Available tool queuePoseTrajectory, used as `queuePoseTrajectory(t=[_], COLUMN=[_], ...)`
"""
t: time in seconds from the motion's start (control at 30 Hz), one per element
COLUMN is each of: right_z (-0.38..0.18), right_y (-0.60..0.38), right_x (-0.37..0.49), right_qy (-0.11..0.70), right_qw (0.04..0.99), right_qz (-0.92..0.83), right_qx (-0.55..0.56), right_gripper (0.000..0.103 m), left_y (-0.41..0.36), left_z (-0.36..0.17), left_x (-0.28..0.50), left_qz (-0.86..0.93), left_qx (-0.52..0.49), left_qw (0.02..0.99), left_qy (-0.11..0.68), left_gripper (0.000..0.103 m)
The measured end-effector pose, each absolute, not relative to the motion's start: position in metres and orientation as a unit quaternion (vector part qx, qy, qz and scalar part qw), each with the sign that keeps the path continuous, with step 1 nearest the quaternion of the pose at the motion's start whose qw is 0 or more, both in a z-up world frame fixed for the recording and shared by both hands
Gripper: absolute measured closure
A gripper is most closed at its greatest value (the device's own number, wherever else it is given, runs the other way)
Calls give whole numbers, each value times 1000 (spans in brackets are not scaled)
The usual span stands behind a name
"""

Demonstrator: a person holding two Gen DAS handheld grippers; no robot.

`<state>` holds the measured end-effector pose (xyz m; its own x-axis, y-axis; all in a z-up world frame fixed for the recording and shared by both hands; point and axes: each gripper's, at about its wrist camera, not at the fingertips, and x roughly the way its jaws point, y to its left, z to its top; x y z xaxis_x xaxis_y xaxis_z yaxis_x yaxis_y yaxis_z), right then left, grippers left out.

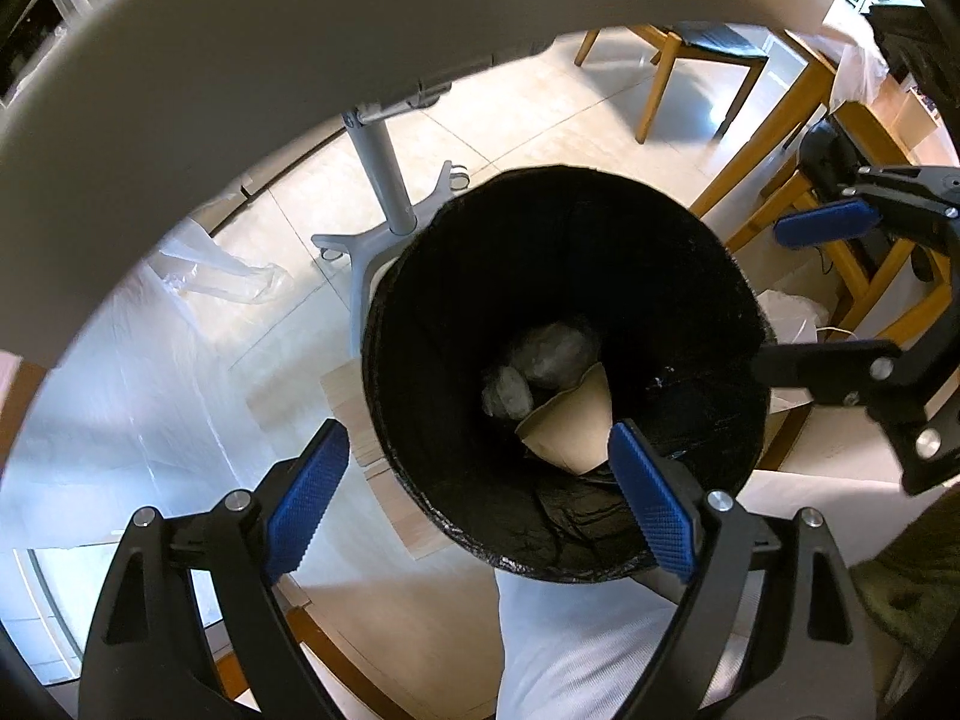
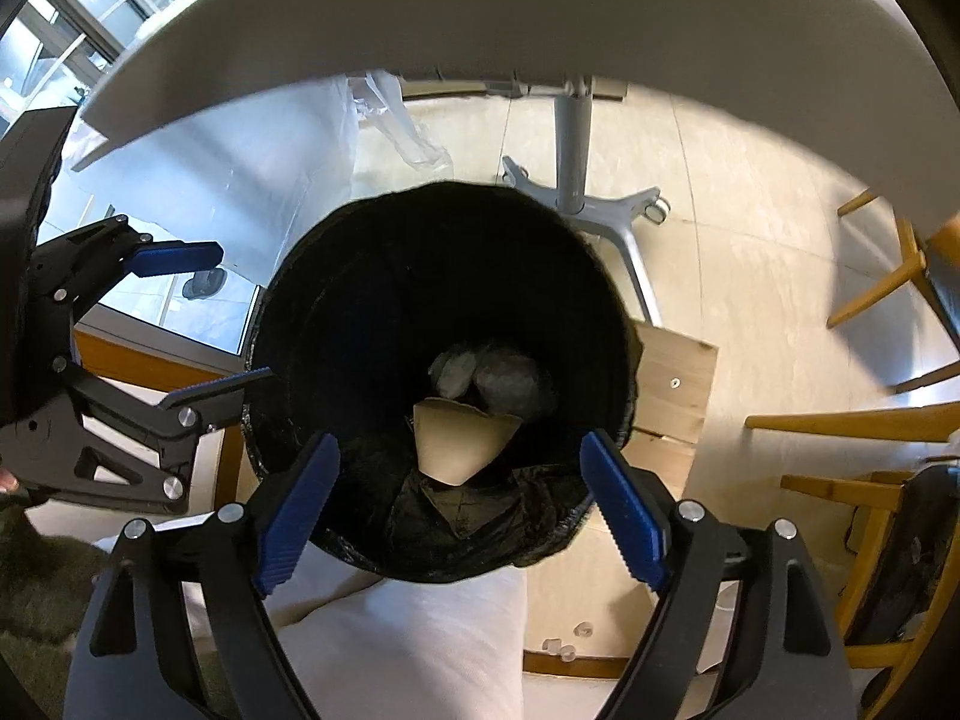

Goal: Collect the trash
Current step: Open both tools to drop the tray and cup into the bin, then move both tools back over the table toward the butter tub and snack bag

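Note:
A round bin with a black liner (image 1: pixel 408 276) stands on the floor below both grippers. At its bottom lie a brown paper cup (image 1: pixel 576 420) and crumpled clear plastic (image 1: pixel 552 354). My left gripper (image 1: pixel 477 438) hangs open over the bin's near rim with nothing between its blue pads. The right gripper (image 1: pixel 771 300) shows at the bin's right side, also open. In the right wrist view, the right gripper (image 2: pixel 459 443) stands open and empty above the bin (image 2: pixel 282 312), with the cup (image 2: pixel 462 438) and plastic (image 2: pixel 492 378) far below. The left gripper (image 2: pixel 240 312) is at the left rim.
A white tabletop (image 1: pixel 240 60) arches overhead on a grey pedestal with caster feet (image 1: pixel 384 180). Wooden chairs (image 1: pixel 690 60) stand at the right. A clear plastic bag (image 1: pixel 240 282) lies on the tiles. Wooden boards (image 2: pixel 672 384) lie beside the bin, white fabric (image 2: pixel 408 630) in front.

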<state>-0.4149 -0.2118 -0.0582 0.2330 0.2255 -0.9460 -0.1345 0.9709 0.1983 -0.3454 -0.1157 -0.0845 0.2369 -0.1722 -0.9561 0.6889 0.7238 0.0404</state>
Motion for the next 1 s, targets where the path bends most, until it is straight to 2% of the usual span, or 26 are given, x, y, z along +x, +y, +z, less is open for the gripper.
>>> queuePoseTrajectory(t=[0.2, 0.47, 0.57, 0.7, 1.0], right_z=[-14, 65, 92, 103, 96], right_y=[-222, -242, -247, -257, -306], right_x=[-433, -441, -429, -397, -304], right_qy=[579, 507, 466, 436, 441], right_qw=[807, 854, 879, 896, 896], right_qz=[119, 115, 97, 76, 60], right_qx=[16, 16, -11, -28, 1], right_gripper=[16, 16, 10, 9, 9], left_y=[-104, -93, -96, -102, -121], left_z=[-52, 16, 41, 64, 69], left_x=[-355, -374, -373, -350, -278], left_qz=[-298, -339, -347, -338, -307], left_qx=[238, 230, 227, 208, 178], left_qw=[760, 772, 788, 814, 838], left_qy=[527, 485, 456, 424, 415], left_gripper=[14, 14, 14, 9, 8])
